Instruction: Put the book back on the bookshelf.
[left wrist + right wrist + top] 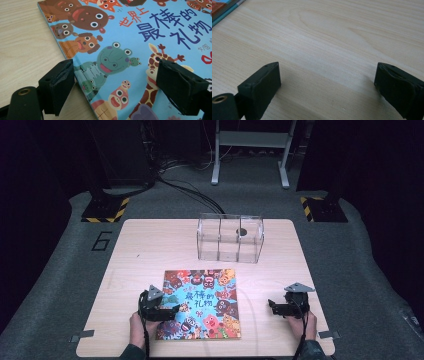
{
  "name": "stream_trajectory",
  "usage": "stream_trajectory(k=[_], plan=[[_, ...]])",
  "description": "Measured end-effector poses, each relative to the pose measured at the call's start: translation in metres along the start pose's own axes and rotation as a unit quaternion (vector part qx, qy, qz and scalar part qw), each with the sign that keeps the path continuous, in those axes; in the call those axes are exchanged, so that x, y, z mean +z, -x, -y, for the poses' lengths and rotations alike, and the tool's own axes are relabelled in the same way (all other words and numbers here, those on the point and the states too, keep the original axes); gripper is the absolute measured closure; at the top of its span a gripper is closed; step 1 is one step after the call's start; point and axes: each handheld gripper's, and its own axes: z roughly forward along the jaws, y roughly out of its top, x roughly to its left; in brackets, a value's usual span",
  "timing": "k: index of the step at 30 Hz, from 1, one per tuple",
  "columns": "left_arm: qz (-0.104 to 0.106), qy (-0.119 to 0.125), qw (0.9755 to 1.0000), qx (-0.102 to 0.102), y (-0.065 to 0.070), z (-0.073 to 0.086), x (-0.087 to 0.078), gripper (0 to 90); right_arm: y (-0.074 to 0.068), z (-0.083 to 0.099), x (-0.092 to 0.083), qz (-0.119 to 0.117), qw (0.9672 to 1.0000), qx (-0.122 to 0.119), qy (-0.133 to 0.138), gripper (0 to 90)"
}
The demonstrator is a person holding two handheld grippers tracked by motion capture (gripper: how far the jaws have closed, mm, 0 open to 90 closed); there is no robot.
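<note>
1. The picture book [201, 304] lies flat and closed, cover up, in the lower middle of the high view, on the wooden table [150, 245]. Nothing about it suggests it has been lifted or opened yet.
2. The left gripper [170, 311] sits at the book's left edge in the lower left of the high view. In the left gripper view its jaws are spread wide: one black jaw is over bare table at the lower left, the other over the cover at the lower right, so the book's edge runs between them. They pinch nothing.
3. The right gripper [271, 306] rests in the lower right of the high view, apart from the book's right edge. In the right gripper view its jaws are also spread, with only bare wood between them and a corner of the book at the upper left.
4. A clear plastic box with dividers [230, 237] stands empty in the upper middle of the high view, well apart from the book.
5. Judgement: the work is at its start. The left gripper is lined up on the edge, but gripping, lifting and any moving of the book are all left to do.
</note>
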Motion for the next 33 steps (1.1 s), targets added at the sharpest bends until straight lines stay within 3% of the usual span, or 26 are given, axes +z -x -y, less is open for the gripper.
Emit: stream_trajectory(k=[1, 16, 22, 23, 24, 27, 33], plan=[[0.001, -0.002, 1.0, 0.008, 0.0, -0.001, 0.001, 15.2, 0.0, 0.0, 0.0, -0.001, 1.0, 0.002, -0.001, 6.2], [0.001, -0.006, 1.0, 0.002, 0.018, -0.011, 0.012, 15.5, 0.0, 0.0, 0.0, -0.001, 1.0, -0.001, 0.0, 6.6], [0.002, -0.014, 0.9998, 0.011, 0.023, -0.014, 0.015, 15.5, 0.0, 0.0, 0.0, 0.001, 1.0, 0.001, 0.001, 7.5], [0.002, -0.009, 0.9999, 0.004, 0.024, -0.014, 0.016, 15.4, 0.0, 0.0, 0.0, 0.001, 1.0, 0.001, 0.001, 7.7], [0.007, -0.019, 0.9997, 0.015, 0.021, -0.015, 0.014, 15.4, 0.0, 0.0, 0.0, 0.001, 1.0, 0.002, 0.002, 7.7], [0.011, -0.007, 0.9999, 0.005, 0.02, -0.013, 0.015, 15.6, 0.0, 0.0, 0.0, 0.001, 1.0, 0.003, 0.003, 7.8], [-0.022, 0.013, 0.9996, -0.013, 0.003, -0.007, 0.001, 11.4, -0.001, 0.0, -0.001, 0.0, 1.0, 0.003, 0.004, 9.9]])
